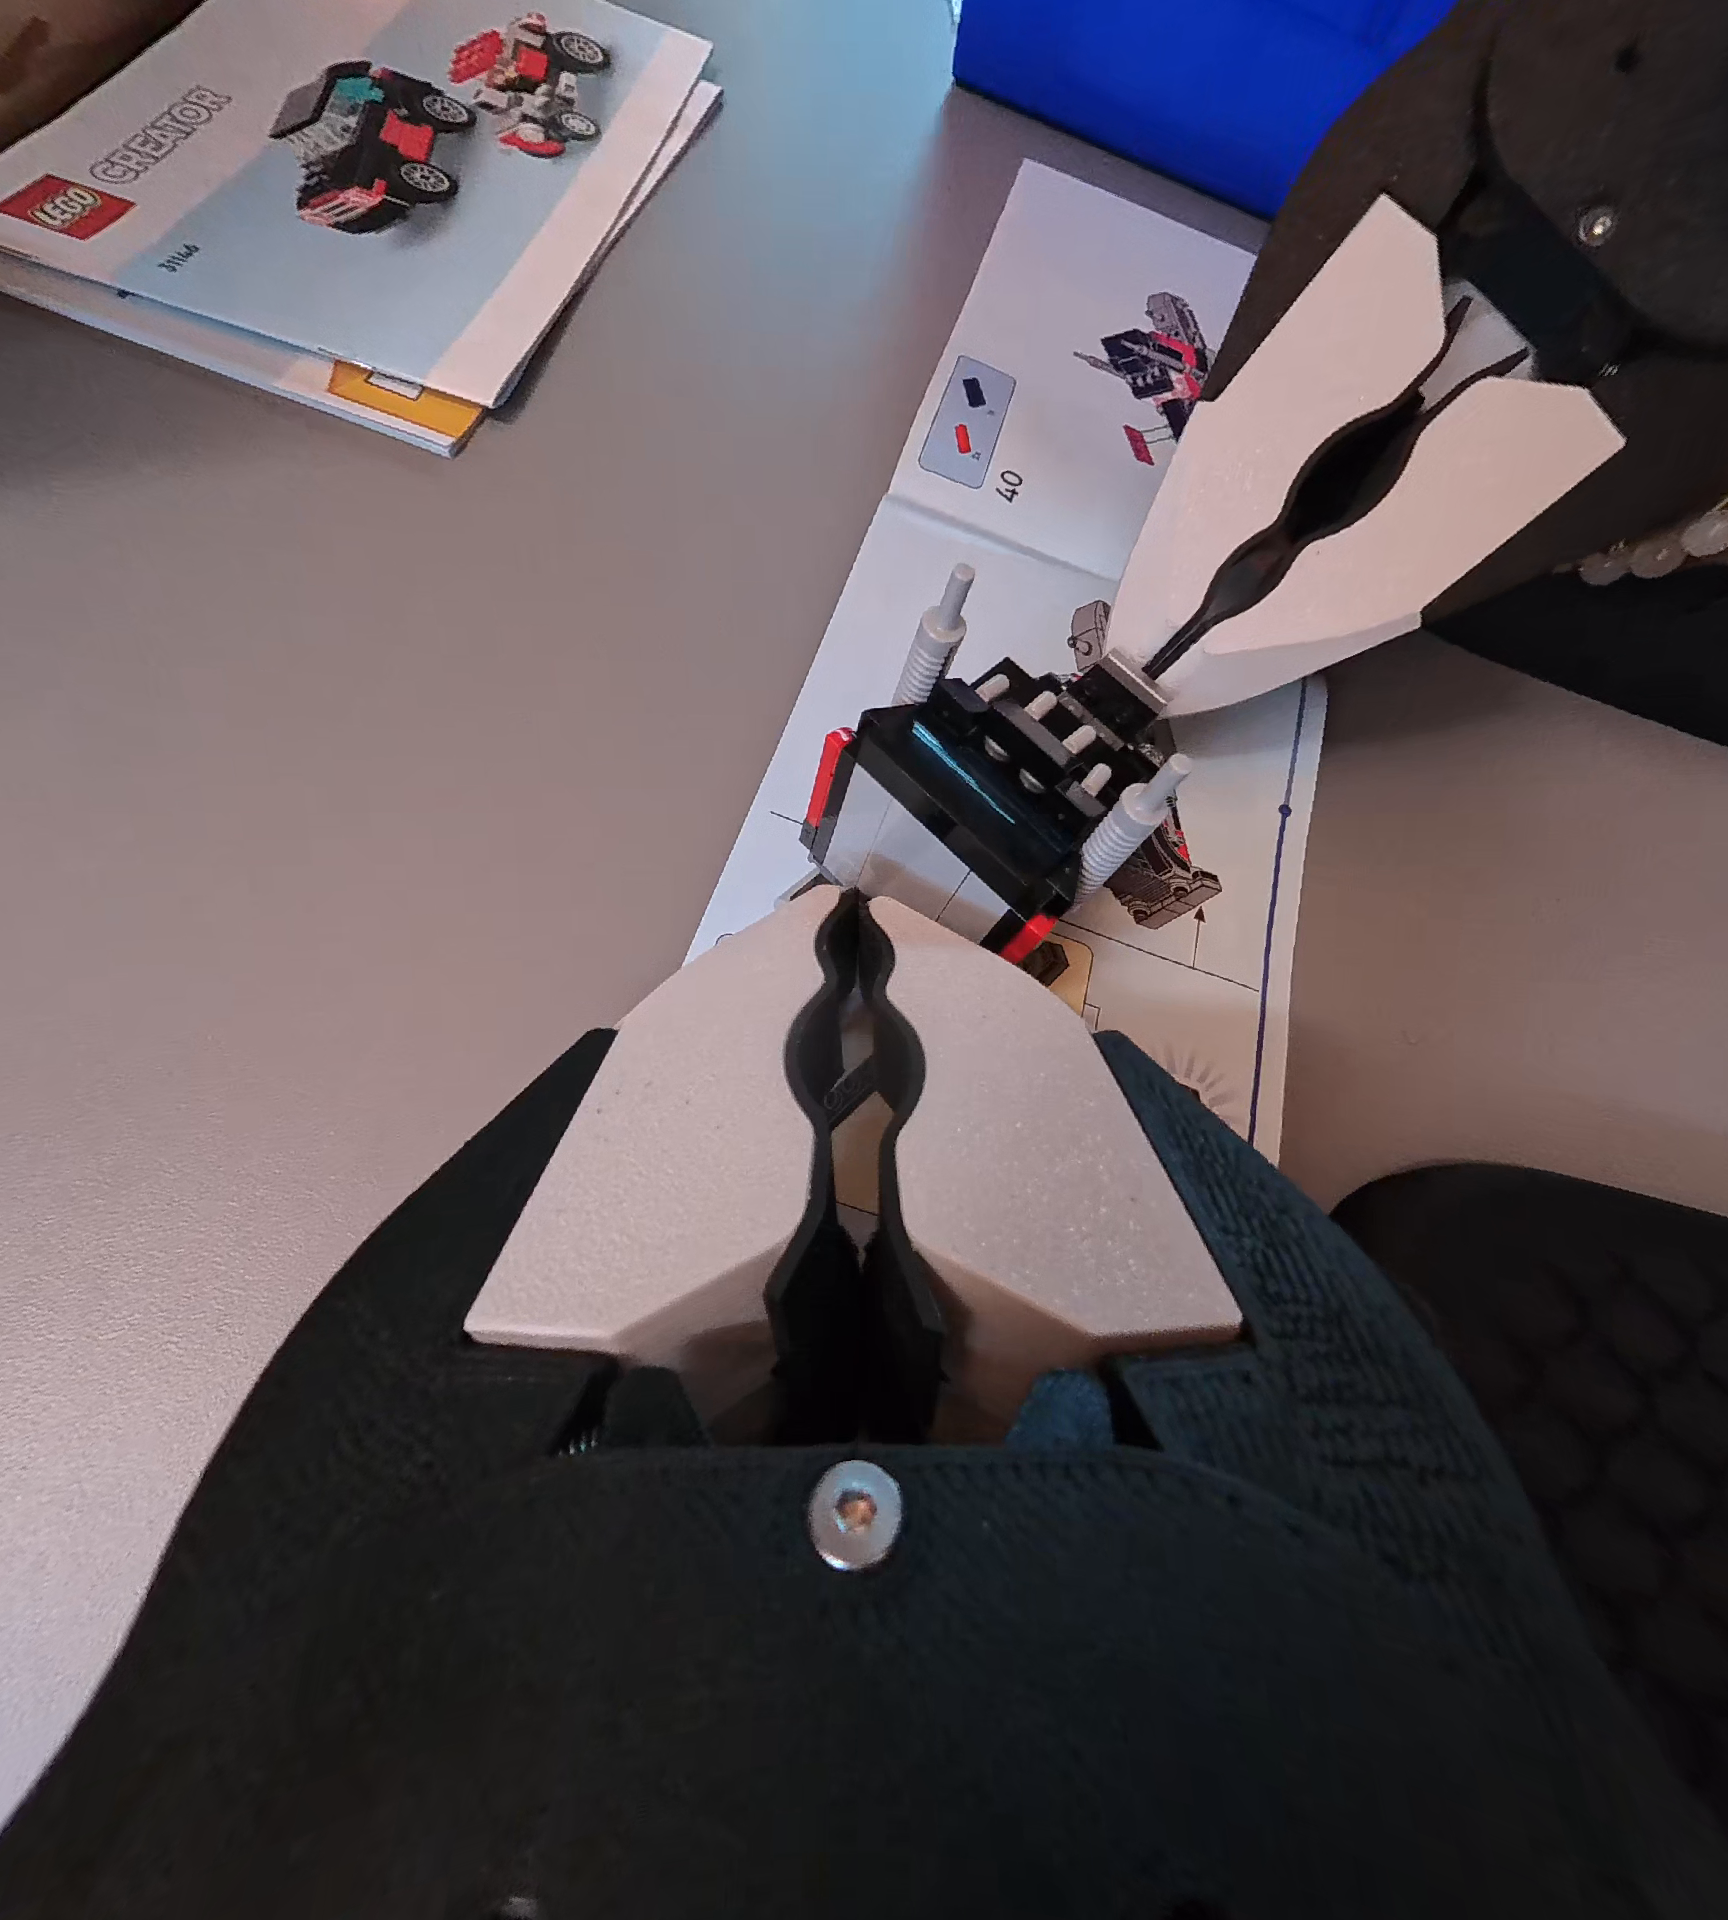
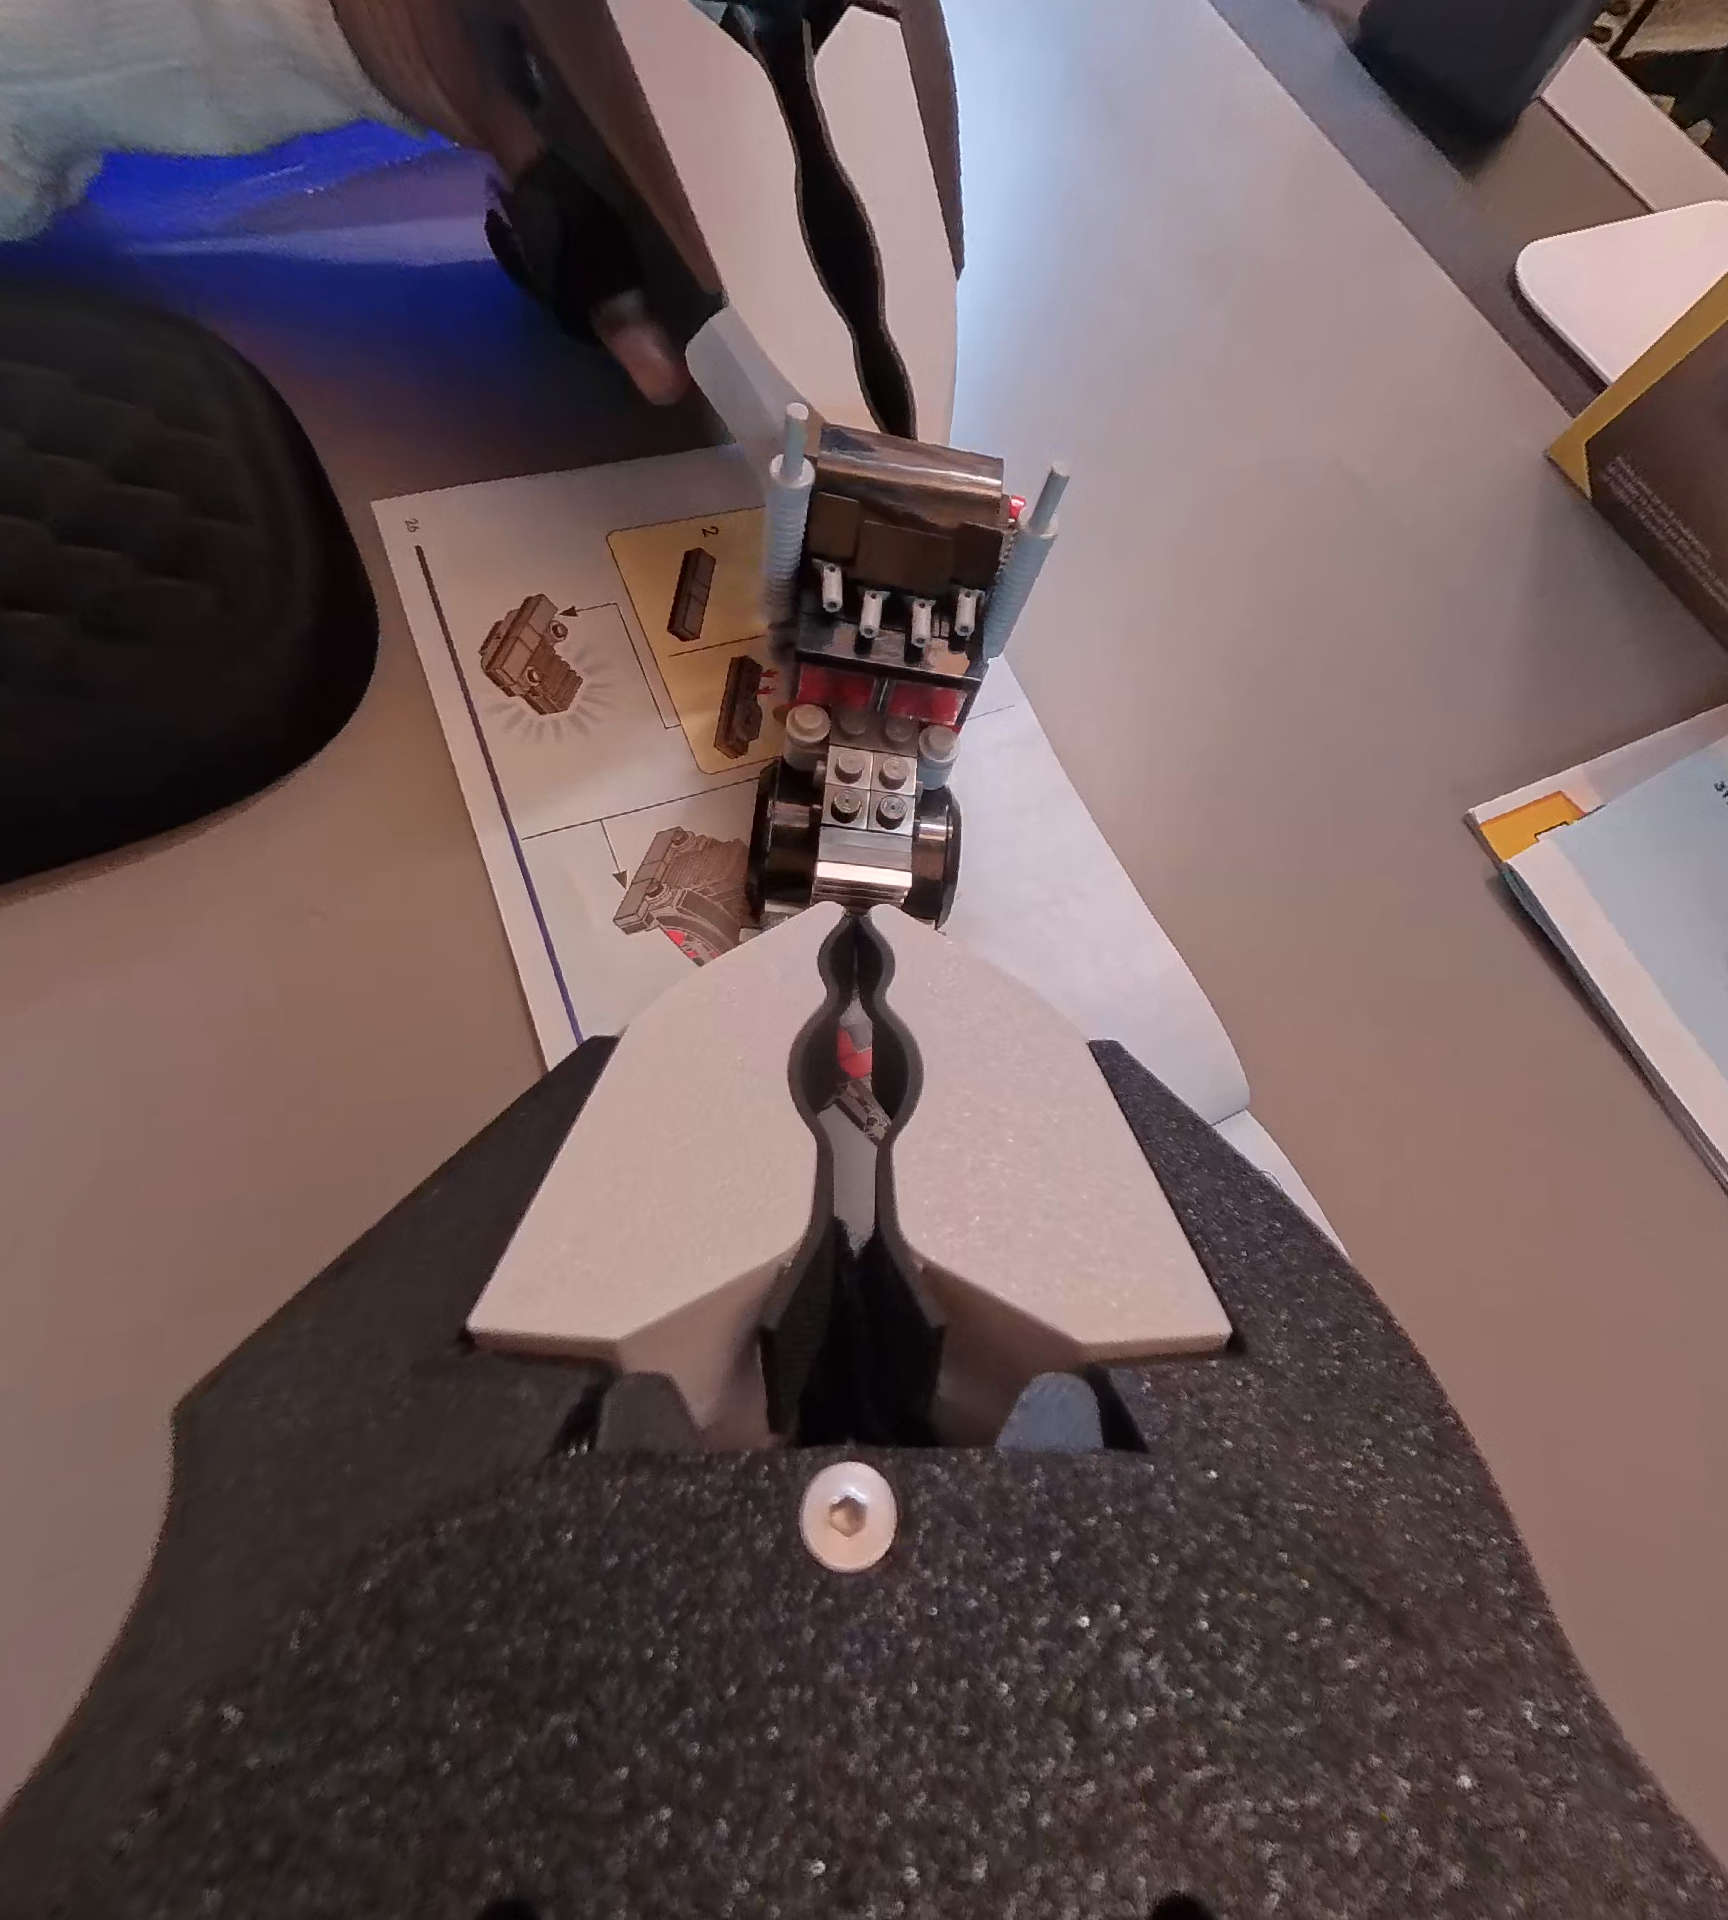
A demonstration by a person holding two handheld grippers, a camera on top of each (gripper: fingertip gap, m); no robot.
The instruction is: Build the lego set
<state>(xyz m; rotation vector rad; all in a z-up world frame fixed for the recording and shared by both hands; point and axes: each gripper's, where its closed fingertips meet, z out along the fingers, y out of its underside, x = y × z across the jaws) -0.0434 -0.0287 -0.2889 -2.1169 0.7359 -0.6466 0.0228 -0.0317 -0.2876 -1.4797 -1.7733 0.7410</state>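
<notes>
A black, grey and red lego truck model (image 1: 985, 790) with two grey ribbed exhaust pipes lies on an open instruction page (image 1: 1047, 468). My left gripper (image 1: 855, 902) is shut with its tips at one end of the model. My right gripper (image 1: 1163, 681) comes in from the upper right and is shut on a grey piece at the other end. In the right wrist view, my right gripper (image 2: 855, 920) pinches the shiny grey plate at the near, wheel end of the model (image 2: 881, 644). My left gripper (image 2: 896, 421) touches the far end behind the black roof.
A stack of instruction booklets (image 1: 320, 208) lies to the far left and also shows in the right wrist view (image 2: 1670, 935). There is a blue bin (image 1: 1130, 94), a black padded cushion (image 2: 91, 571), the set's box (image 2: 1722, 468), a white pad (image 2: 1629, 281), and a gloved hand (image 2: 621, 312). The grippers' ends are close to 8 cm from one another.
</notes>
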